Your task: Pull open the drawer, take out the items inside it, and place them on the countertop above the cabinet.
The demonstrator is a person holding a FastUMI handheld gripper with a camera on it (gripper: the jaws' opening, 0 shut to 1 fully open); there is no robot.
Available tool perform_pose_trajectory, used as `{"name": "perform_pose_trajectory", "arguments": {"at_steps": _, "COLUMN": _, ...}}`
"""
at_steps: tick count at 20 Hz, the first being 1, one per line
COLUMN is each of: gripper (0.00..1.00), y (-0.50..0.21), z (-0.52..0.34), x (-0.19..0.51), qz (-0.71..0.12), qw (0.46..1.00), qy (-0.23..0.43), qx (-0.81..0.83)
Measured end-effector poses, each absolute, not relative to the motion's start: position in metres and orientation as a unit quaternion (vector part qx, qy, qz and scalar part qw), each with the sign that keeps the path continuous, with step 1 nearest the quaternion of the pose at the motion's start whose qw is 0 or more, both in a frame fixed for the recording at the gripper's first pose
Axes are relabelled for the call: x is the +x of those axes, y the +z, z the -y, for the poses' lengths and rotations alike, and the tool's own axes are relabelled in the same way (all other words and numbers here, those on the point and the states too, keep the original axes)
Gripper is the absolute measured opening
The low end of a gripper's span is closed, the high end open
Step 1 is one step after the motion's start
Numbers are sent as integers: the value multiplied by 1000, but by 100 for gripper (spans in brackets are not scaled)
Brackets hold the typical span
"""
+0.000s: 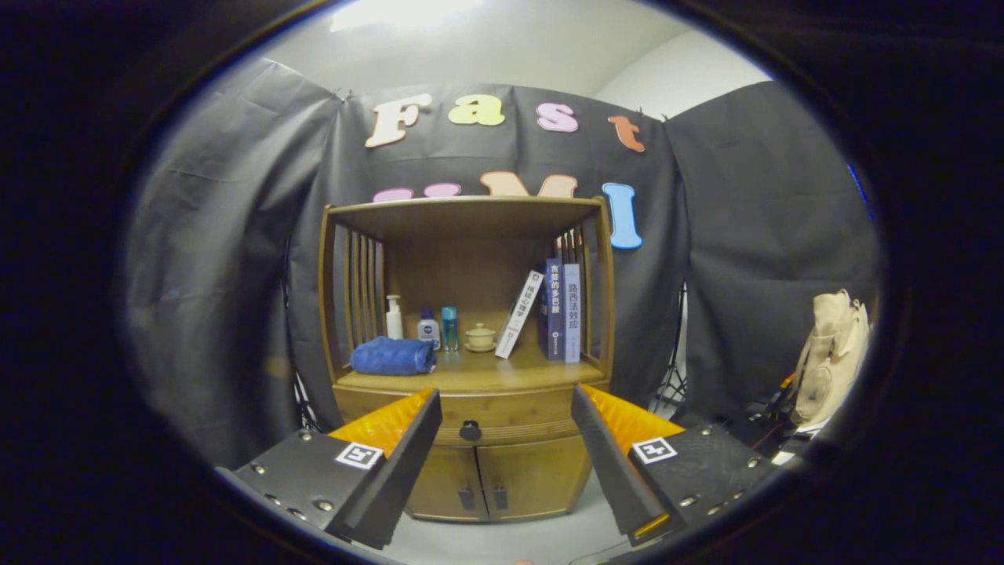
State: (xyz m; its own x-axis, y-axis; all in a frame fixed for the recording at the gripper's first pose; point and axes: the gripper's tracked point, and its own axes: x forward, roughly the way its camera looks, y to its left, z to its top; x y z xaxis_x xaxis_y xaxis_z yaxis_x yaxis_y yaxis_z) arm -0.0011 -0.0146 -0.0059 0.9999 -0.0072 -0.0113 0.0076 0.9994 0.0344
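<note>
1. Ahead of the claw (pixel 506 408): a wooden cabinet (pixel 471 369) stands against the booth's black cloth wall, well apart from the fingers, which are spread wide with nothing between them but open air.
2. Drawer (pixel 502 412): closed, set just under the tabletop (pixel 471 378), with a round dark knob (pixel 470 430) at its middle; the knob shows in the gap between the two fingers, nearer the left one. Contents of the drawer cannot be seen.
3. Lower doors (pixel 498 479): two, closed, each with a small dark handle near the centre seam.
4. Upper section: an open bay with slatted side walls and a flat top board (pixel 463 210).
5. Items on the tabletop, left part: a folded blue towel (pixel 392 356) at the front; behind it a white pump bottle (pixel 394 317), a small white bottle with a blue label (pixel 428 328), and a slim blue bottle (pixel 449 328), standing in a row.
6. Centre: a small cream lidded cup on a saucer (pixel 480 338).
7. Right part: a white book (pixel 518 315) leaning rightward against a dark blue book (pixel 554 309), which stands upright beside a pale lilac book (pixel 572 313).
8. Off to the right of the cabinet: a beige bag (pixel 831 353) near a tripod stand's legs (pixel 671 384).
9. Floor (pixel 518 541): pale grey beneath the cabinet.
</note>
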Motion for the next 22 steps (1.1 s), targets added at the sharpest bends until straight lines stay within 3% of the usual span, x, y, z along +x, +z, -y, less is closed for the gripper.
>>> {"name": "perform_pose_trajectory", "arguments": {"at_steps": 22, "gripper": 100, "y": -18, "z": 17, "x": 24, "qz": -5, "qw": 1000, "qy": -17, "qx": 0}}
